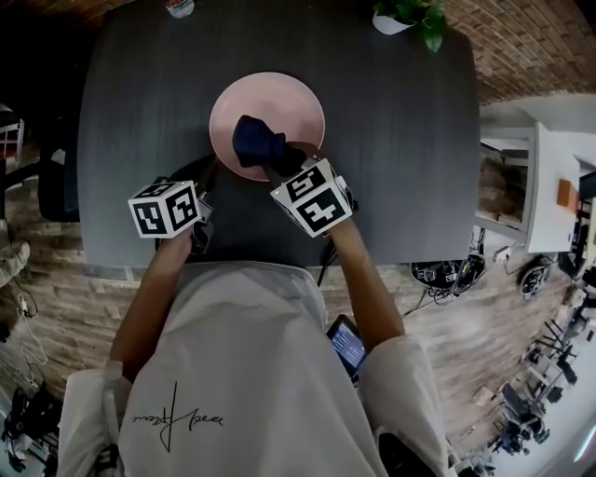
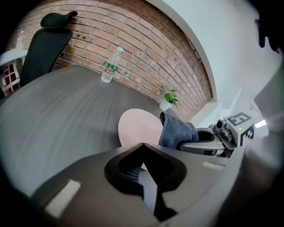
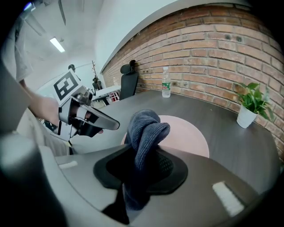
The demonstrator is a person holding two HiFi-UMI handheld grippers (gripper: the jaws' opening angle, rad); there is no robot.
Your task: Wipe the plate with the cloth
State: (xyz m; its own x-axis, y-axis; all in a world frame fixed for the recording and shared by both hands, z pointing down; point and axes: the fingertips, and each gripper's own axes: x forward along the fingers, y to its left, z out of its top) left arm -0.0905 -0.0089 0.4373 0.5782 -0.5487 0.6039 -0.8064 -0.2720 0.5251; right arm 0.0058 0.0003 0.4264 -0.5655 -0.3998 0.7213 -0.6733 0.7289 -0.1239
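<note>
Cloth (image 3: 144, 128), dark and soft, is clenched between the jaws of the right gripper (image 3: 141, 153). Its bunched end stands out ahead of the tips, over the near part of the pink plate (image 3: 191, 133). The left gripper (image 2: 142, 147) is closed on nothing, with the plate just ahead of it. I judge the cloth light and floppy, so a grip low on the bunch suits; the plate looks smooth and breakable.

Your plate (image 1: 279, 98) sits mid-tabletop (image 1: 400, 140), with the cloth (image 1: 258, 142) over it in your right gripper (image 1: 279, 166). Your left gripper (image 1: 210, 177) meets its near-left rim. The bottle (image 1: 180, 7) and plant (image 1: 410, 14) stand behind.
</note>
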